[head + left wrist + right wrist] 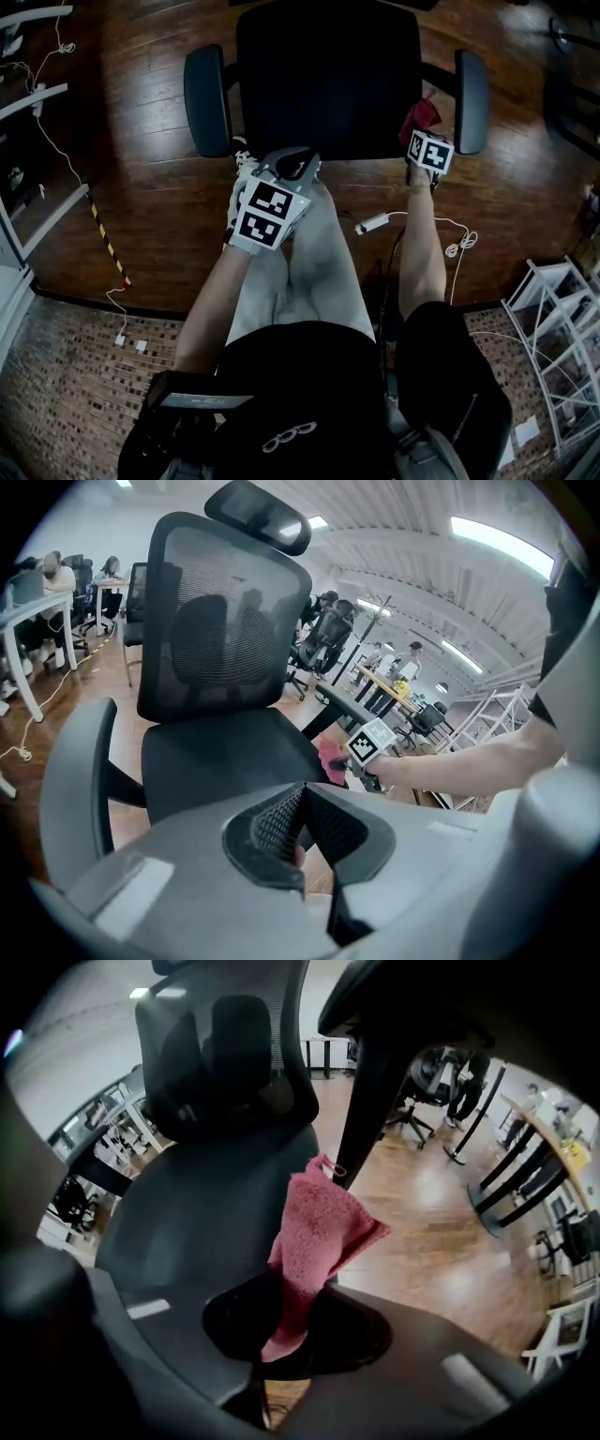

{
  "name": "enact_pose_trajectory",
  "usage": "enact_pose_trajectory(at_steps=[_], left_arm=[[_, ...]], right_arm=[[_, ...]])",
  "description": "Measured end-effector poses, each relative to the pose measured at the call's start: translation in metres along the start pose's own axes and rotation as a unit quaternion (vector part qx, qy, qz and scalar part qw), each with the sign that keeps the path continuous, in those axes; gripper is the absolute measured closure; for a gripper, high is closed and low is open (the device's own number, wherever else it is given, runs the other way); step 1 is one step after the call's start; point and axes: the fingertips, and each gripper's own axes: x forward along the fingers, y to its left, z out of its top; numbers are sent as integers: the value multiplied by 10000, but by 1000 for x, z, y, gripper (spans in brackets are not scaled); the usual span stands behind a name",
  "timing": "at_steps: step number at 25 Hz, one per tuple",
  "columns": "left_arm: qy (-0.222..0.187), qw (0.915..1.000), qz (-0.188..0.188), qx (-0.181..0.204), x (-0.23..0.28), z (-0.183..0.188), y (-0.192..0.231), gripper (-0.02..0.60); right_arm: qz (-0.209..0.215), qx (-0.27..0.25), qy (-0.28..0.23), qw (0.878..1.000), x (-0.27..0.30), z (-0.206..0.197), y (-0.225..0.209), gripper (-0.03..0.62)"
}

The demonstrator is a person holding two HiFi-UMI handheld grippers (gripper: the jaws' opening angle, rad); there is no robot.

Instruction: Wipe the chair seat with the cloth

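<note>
Chair [225,621] dead ahead, black seat [328,94] toward me, armrest each side. My left gripper [296,161] hovers just off seat's front edge, fingers closed, nothing between. My right gripper [418,131] at seat's front right corner, beside right armrest [472,98], fingers clamped on pink cloth [317,1232]. Cloth sticks out past fingers by seat edge; contact with seat unclear.

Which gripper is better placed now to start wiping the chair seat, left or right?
Probably right. The right gripper is shut on the pink cloth, near the right edge of the seat. The left gripper is shut with nothing in it.
</note>
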Motion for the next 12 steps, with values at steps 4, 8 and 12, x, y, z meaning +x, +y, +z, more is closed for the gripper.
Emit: enact_pose_trajectory(at_steps=[4,8,12], left_arm=[[-40,10000,-39,-27,-11,-6,6,588],[-29,10000,-41,-34,-22,-18,9,588],[-50,9999,-54,-125,-43,-36,22,588]], right_arm=[[-273,-187,37,9994,5,-7,19,527],[324,-168,99,9993,24,-8,71,528],[804,-43,165,9966,37,-13,145,527]])
